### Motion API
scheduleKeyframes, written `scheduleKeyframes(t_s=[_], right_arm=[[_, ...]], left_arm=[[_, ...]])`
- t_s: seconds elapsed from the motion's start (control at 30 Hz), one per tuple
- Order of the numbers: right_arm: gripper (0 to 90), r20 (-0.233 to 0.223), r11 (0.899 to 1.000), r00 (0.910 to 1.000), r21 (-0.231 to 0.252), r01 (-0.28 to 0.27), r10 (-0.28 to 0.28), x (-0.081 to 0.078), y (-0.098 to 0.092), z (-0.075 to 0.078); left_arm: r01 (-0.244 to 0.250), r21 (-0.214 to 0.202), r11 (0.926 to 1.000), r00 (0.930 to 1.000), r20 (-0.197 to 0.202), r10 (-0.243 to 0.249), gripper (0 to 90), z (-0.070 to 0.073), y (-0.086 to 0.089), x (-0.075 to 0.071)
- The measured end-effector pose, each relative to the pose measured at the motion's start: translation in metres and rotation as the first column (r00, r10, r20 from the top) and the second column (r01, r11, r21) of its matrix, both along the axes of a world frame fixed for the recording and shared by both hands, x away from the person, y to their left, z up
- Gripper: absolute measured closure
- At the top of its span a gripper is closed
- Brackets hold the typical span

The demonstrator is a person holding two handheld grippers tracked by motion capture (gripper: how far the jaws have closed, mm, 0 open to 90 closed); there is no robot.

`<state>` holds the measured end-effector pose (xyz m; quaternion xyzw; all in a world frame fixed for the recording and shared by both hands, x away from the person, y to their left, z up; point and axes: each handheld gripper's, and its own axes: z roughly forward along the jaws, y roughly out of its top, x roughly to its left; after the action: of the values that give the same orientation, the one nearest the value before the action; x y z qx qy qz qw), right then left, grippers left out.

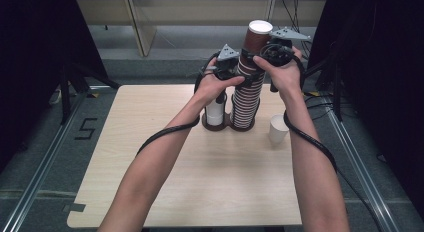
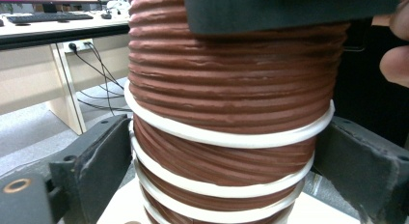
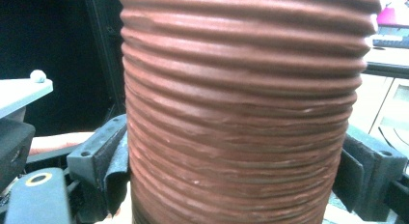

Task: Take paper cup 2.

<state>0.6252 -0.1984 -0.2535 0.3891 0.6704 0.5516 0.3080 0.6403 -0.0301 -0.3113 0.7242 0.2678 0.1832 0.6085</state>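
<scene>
A tall stack of ribbed brown paper cups [image 1: 247, 99] with white rims stands in a brown holder [image 1: 228, 126] at the table's middle back. My left gripper [image 1: 235, 76] clasps the stack below its top; in the left gripper view both jaws touch the sides of the stack [image 2: 226, 113]. My right gripper [image 1: 265, 57] sits higher, around the topmost brown cup [image 1: 256, 42]. In the right gripper view its jaws press on both sides of that cup [image 3: 241, 113]. The brown stack hides what lies behind it in both gripper views.
A short stack of white cups [image 1: 215, 112] stands in the holder's left well. One white cup [image 1: 278, 129] stands alone on the light wooden table [image 1: 200, 182], right of the holder. Dark curtains flank the table; desks and cables lie behind.
</scene>
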Motion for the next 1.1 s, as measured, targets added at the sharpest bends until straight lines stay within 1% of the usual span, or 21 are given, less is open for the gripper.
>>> scheduleKeyframes(t_s=[0.1,0.17,0.23,0.27,0.3,0.4,0.6,0.67,0.8,0.83,1.0,1.1], right_arm=[[14.8,0.004,1.000,1.0000,-0.004,0.002,-0.002,0.000,-0.001,0.001],[15.2,0.003,1.000,1.0000,0.012,0.004,-0.004,-0.001,-0.001,0.002],[15.6,0.009,1.000,0.9999,0.018,0.006,-0.006,-0.002,-0.001,0.003],[15.8,0.022,1.000,0.9997,0.019,0.006,-0.007,-0.001,-0.002,0.004],[16.0,0.019,1.000,0.9998,0.022,0.006,-0.006,-0.002,-0.002,0.005],[16.2,0.043,0.999,0.9990,0.042,0.006,-0.007,-0.004,-0.003,0.012],[16.5,0.063,0.999,0.9980,0.047,0.006,-0.009,-0.006,-0.003,0.023],[16.6,0.073,0.999,0.9973,0.046,0.004,-0.007,-0.007,-0.003,0.025],[16.7,0.084,0.998,0.9964,0.059,0.004,-0.009,-0.008,-0.005,0.029],[16.7,0.084,0.997,0.9964,0.071,0.004,-0.010,-0.009,-0.005,0.030],[17.0,0.112,0.997,0.9934,0.079,0.012,-0.021,-0.011,-0.009,0.036],[17.0,0.116,0.996,0.9931,0.086,0.010,-0.020,-0.012,-0.009,0.038]], left_arm=[[0.000,0.002,1.0000,1.0000,0.002,0.000,6.7,0.000,0.000,0.000],[-0.001,0.002,1.0000,1.0000,0.003,0.001,6.6,0.000,-0.001,0.000],[-0.002,0.006,1.0000,1.0000,0.003,0.002,6.6,0.000,-0.001,0.000],[-0.002,0.008,1.0000,1.0000,0.004,0.002,6.6,0.000,-0.001,0.000],[-0.002,0.010,0.9999,1.0000,0.005,0.002,6.6,0.001,-0.001,0.000],[-0.004,0.012,0.9999,1.0000,0.006,0.004,6.5,0.001,-0.001,0.000],[-0.005,0.021,0.9998,0.9999,0.011,0.004,6.5,0.001,-0.001,-0.001],[-0.006,0.023,0.9997,0.9999,0.013,0.005,6.6,0.001,-0.001,-0.001],[-0.006,0.025,0.9997,0.9999,0.016,0.006,6.6,0.001,-0.001,-0.001],[-0.007,0.026,0.9996,0.9999,0.016,0.006,6.6,0.001,-0.001,-0.001],[-0.009,0.028,0.9996,0.9998,0.019,0.008,6.6,0.001,-0.001,-0.001],[-0.010,0.030,0.9995,0.9998,0.020,0.009,6.6,0.002,-0.001,-0.001]])
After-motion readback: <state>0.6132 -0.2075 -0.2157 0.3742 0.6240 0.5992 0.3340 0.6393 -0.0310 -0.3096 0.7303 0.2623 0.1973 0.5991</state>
